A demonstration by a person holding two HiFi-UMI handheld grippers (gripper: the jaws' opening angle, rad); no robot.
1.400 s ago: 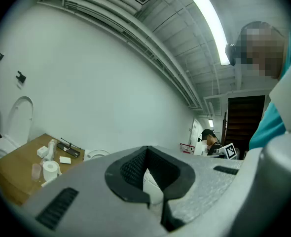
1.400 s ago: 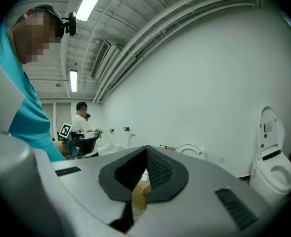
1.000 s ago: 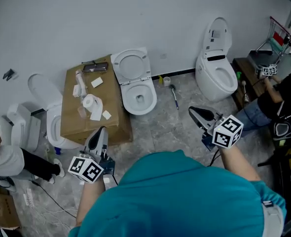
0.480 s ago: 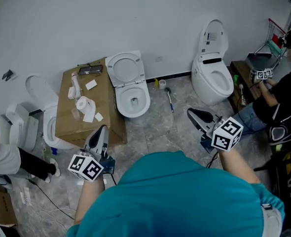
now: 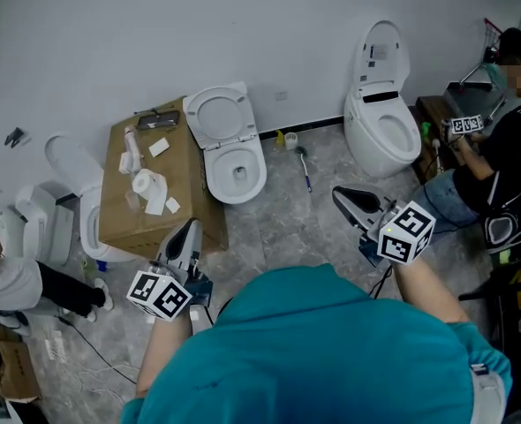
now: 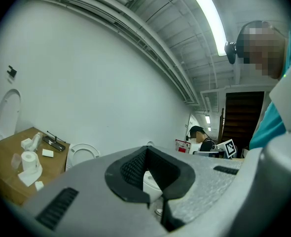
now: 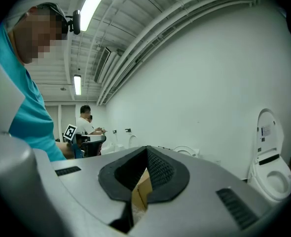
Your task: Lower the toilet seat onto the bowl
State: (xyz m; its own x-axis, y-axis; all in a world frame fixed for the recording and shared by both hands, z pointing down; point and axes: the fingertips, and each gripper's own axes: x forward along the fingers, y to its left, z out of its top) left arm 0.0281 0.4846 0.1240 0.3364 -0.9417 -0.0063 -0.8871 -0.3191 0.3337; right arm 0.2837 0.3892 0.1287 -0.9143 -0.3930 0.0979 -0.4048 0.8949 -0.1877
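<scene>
A white toilet stands against the wall, its bowl [image 5: 236,171] uncovered and its seat [image 5: 218,115] raised toward the wall. My left gripper [image 5: 189,228] is shut and holds nothing, low on the left and well short of the toilet. My right gripper [image 5: 340,196] is shut and empty too, out to the right of the bowl. In the left gripper view the raised seat [image 6: 81,154] shows beyond the closed jaws of the left gripper [image 6: 146,154]. In the right gripper view the seat [image 7: 186,152] peeks over the right gripper [image 7: 146,153].
A cardboard box [image 5: 128,203] with paper rolls [image 5: 146,184] stands left of the toilet. A toilet brush [image 5: 303,168] lies on the floor to its right. A second toilet [image 5: 382,122] with its lid up stands further right. A seated person [image 5: 499,166] is at the right edge, another [image 5: 13,281] at the left.
Both grippers have travelled across the room with me, and the toilets and box have drifted a little left in the head view. The jaws have stayed shut.
</scene>
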